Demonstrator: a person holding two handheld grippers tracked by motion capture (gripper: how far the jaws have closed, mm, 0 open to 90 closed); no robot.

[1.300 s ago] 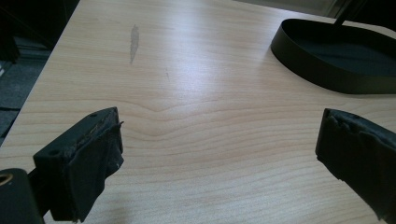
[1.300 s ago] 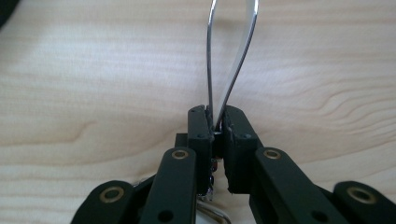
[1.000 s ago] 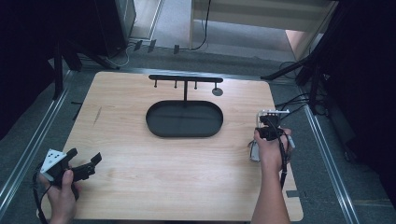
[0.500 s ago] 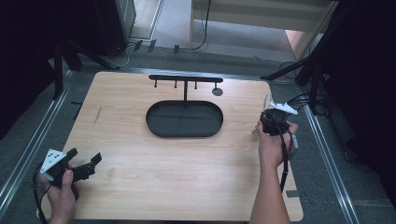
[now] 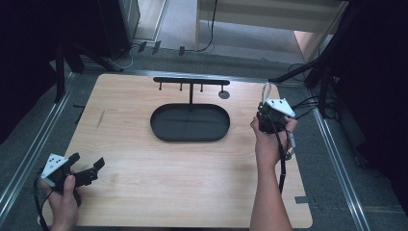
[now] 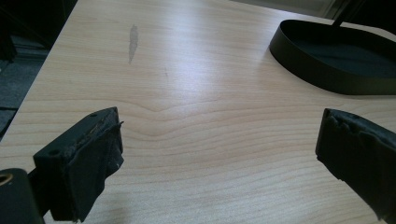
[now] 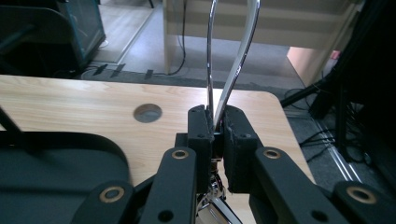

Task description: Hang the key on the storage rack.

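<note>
Shiny metal is what we see between the pads of the right gripper (image 7: pixel 215 140): a thin polished loop (image 7: pixel 232 56), bent like a narrow arch, stands up from the jaws, which are pressed together on its lower ends. Below the pads, a further chrome part hangs, but we cannot tell its shape. In the high view this gripper (image 5: pixel 266 108) is held above the right edge of the table (image 5: pixel 144 192), with the pale loop (image 5: pixel 265 91) pointing away from the person, just beside the right end of the tray (image 5: pixel 190 122).

We see that the tray is matte black, oval, with a low wall and a flat floor. A thin black post rises behind it and carries a straight bar (image 5: pixel 190 80) with small pegs under it. The table is light wood with fine, wavy grain, a dark scratch near its left side and a round hole (image 7: pixel 147 112) at the far right corner.

The left gripper (image 5: pixel 89 169) rests low at the near left corner; its jaws stand wide apart with bare wood between them, and their black pads (image 6: pixel 95 154) look rough and worn.
</note>
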